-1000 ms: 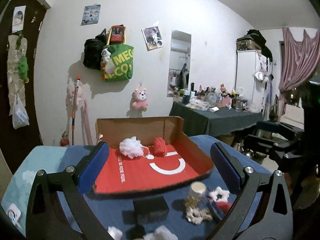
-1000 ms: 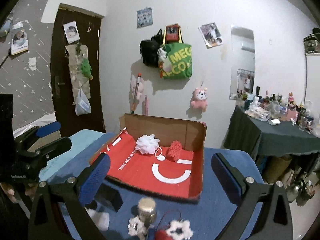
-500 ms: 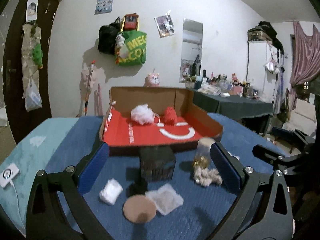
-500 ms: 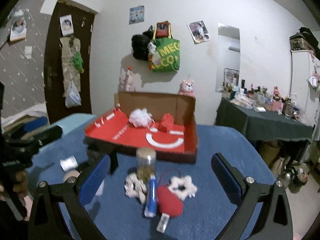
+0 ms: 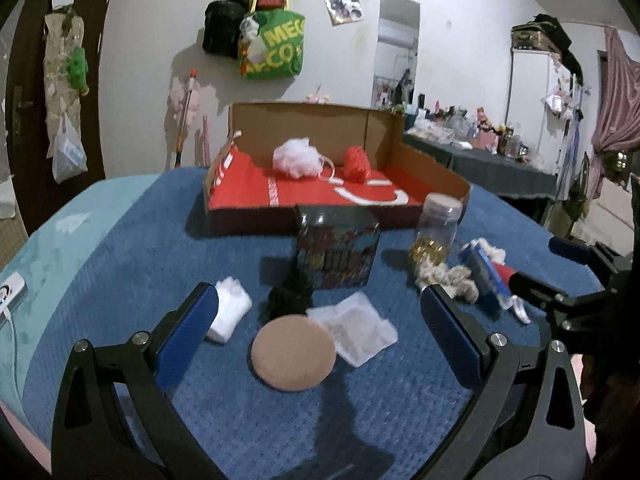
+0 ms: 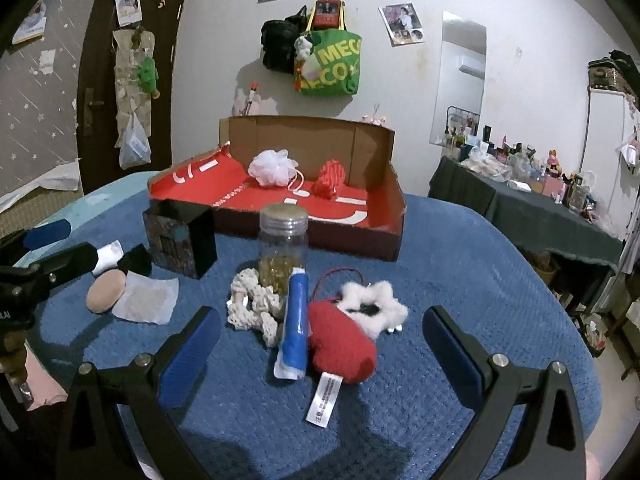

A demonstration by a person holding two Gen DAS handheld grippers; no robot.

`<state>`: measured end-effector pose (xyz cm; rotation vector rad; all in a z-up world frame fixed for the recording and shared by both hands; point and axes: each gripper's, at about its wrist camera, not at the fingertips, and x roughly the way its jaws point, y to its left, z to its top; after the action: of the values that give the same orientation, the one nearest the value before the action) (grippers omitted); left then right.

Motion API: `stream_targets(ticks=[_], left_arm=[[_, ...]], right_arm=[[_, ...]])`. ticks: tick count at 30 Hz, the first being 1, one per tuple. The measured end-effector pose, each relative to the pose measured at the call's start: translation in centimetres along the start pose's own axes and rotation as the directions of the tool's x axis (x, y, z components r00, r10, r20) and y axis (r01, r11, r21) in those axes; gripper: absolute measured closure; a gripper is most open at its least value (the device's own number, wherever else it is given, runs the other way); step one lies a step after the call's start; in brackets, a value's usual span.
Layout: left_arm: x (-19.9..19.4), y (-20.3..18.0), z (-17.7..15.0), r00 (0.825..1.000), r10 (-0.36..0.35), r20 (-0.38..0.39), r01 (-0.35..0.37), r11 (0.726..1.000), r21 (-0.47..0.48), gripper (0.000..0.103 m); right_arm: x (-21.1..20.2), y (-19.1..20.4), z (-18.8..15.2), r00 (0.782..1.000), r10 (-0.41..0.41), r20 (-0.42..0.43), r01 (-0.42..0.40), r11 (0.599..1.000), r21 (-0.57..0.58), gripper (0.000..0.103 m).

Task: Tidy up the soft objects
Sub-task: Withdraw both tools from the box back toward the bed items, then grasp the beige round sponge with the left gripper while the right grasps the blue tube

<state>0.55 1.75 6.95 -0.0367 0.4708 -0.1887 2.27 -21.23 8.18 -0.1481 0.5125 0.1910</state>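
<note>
A red-lined cardboard box at the back of the blue cover holds a white puff and a red knit piece. My left gripper is open over a tan round pad, a white sachet, a white cloth roll and a black fluffy piece. My right gripper is open over a red plush, a blue tube, a white fluffy star and a cream scrunchie.
A dark printed box and a clear jar stand in front of the cardboard box. A dark-covered table crowded with bottles stands at the right. A door is at the left.
Both grippers have pulled back and tilted down from the cardboard box. The loose objects on the blue cover have come into full view. Both stay open.
</note>
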Motion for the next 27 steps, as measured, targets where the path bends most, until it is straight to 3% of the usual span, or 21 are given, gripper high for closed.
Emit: stream_targets(ticks=[8,20,22,24,26,27], left_arm=[[1.0,1.2,-1.4,0.998,0.025,-0.065,-0.025,1.000,-0.001,0.000],[2.3,1.8,-2.6,0.991,0.009,-0.132,-0.003,0.999,0.050,0.001],[2.6,1.8,-2.8,0.990,0.009,-0.142,-0.001,0.998,0.059,0.005],[3.0,1.8,-2.9,0.988,0.016,-0.153,-0.006,0.998,0.068,0.025],[3.4,1.9,-3.1,0.986,0.022,-0.168,-0.008,0.997,0.079,0.041],[3.7,1.9,-3.2,0.984,0.021,-0.179,-0.007,0.997,0.082,0.046]], right_arm=[[1.3,0.2,-0.4,0.999,-0.004,-0.038,0.003,1.000,-0.030,0.001],[2.4,1.9,-0.8,0.998,-0.032,-0.048,0.024,0.987,-0.159,0.017],[2.6,2.4,-0.9,0.998,-0.038,-0.048,0.028,0.981,-0.193,0.022],[2.9,3.1,-1.0,0.998,-0.054,-0.042,0.043,0.972,-0.233,0.025],[3.3,3.6,-1.2,0.997,-0.069,-0.044,0.055,0.962,-0.266,0.037],[3.5,3.7,-1.4,0.996,-0.077,-0.048,0.060,0.960,-0.275,0.053]])
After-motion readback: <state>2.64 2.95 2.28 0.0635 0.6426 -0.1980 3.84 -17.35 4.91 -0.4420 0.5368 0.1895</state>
